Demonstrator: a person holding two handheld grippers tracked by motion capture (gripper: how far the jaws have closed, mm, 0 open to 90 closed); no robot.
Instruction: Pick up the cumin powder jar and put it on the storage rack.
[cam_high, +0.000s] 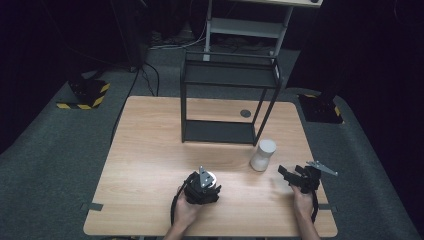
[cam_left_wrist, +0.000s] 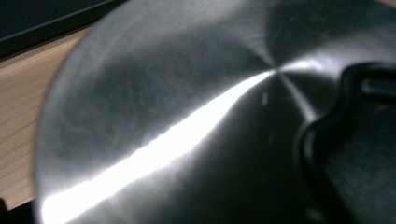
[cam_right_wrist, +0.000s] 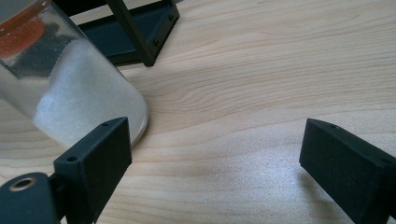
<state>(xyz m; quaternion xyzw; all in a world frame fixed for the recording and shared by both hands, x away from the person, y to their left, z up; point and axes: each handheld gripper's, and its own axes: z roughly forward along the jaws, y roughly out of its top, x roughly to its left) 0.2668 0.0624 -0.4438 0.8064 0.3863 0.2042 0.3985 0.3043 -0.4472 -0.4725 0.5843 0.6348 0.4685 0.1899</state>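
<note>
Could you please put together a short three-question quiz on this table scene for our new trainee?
1. True or false: the right gripper has its jaws closed on the clear jar.
2. What stands at the far side of the wooden table: A) a black two-tier shelf, B) a red bin, C) a stack of plates?
3. What fills the lower part of the clear jar?

Key
1. False. The jaws stand wide apart over bare wood, and the jar is just beyond the left jaw.
2. A, the black shelf.
3. White granules, perhaps salt or sugar.

The left gripper sits over a round brushed-metal object; its grip cannot be judged.
</note>
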